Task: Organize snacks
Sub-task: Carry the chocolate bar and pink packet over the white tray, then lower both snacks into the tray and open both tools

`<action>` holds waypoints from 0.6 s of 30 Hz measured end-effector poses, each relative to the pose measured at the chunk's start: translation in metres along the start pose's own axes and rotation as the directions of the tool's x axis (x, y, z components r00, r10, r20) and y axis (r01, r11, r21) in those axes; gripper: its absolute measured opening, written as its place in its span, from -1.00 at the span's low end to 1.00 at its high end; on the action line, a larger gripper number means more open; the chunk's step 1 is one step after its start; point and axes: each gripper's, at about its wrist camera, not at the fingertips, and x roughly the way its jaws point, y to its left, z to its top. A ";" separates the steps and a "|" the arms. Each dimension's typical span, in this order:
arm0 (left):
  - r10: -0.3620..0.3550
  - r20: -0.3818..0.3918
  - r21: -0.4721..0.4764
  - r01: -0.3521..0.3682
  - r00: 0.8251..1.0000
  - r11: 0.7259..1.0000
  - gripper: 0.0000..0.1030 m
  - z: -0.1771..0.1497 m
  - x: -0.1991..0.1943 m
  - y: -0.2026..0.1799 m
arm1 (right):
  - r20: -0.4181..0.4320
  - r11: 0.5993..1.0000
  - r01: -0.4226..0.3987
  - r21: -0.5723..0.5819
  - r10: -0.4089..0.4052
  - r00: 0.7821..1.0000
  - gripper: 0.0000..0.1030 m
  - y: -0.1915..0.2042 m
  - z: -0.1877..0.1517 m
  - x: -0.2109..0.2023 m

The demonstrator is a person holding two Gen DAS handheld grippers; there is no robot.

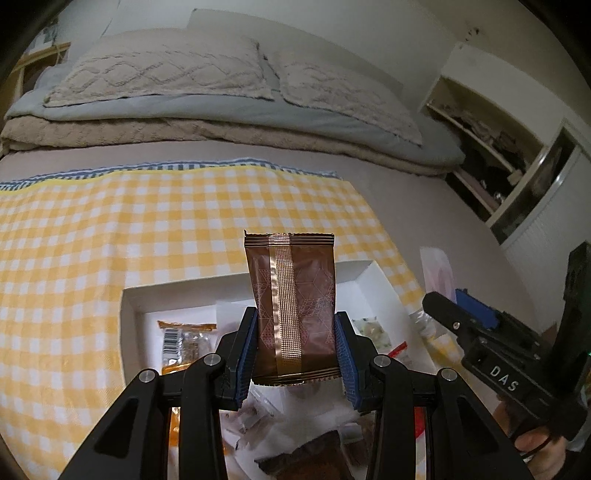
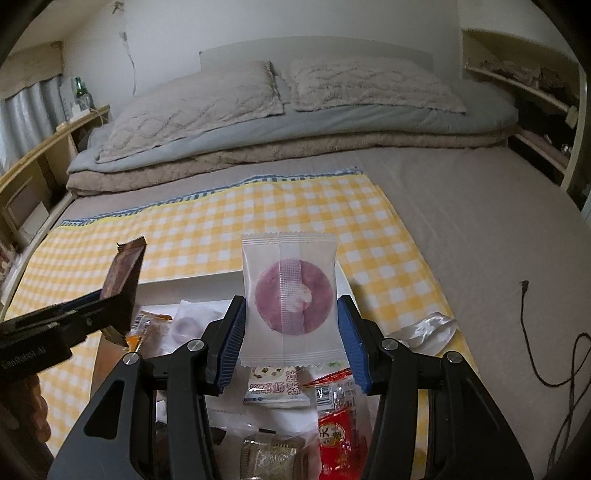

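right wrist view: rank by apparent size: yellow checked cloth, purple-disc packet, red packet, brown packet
1. yellow checked cloth
2. purple-disc packet, inflated by nearness to the camera
3/4. red packet and brown packet: both partly hidden, brown seen edge-on, so unranked.

Bedroom — bed with two quilted pillows on folded blankets; white wall behind; wooden shelves either side — grey curtain far left.

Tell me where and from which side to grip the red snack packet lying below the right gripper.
Grip the red packet across its narrow width, coming from above. It lies flat among other snacks, long axis running away from the camera, so both long edges can probably be pinched.
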 end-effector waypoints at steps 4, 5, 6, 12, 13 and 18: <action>-0.002 -0.018 0.051 0.003 1.000 0.999 -0.24 0.010 0.023 -0.005 | -0.008 1.000 -0.010 0.010 0.010 1.000 -0.02 -0.003 0.002 0.009; 0.005 -0.018 0.074 -0.003 1.000 0.997 -0.24 0.013 0.029 -0.007 | -0.011 1.000 -0.011 0.010 0.011 1.000 -0.02 -0.003 0.002 0.011; 0.008 -0.017 0.092 -0.007 1.000 0.996 -0.24 0.013 0.031 -0.007 | -0.012 1.000 -0.012 0.008 0.012 1.000 -0.02 -0.003 0.002 0.013; 0.015 -0.044 0.212 -0.005 0.999 0.977 -0.24 0.018 0.061 -0.014 | -0.024 0.999 -0.011 0.030 0.012 1.000 -0.02 -0.008 0.002 0.020; 0.015 -0.049 0.228 -0.004 0.999 0.974 -0.24 0.018 0.065 -0.016 | -0.025 0.999 -0.012 0.044 0.013 1.000 -0.02 -0.011 0.003 0.021; 0.046 -0.080 0.405 -0.009 0.996 0.914 -0.24 0.013 0.092 -0.036 | -0.031 0.995 -0.011 0.103 0.014 0.999 -0.02 -0.020 0.006 0.026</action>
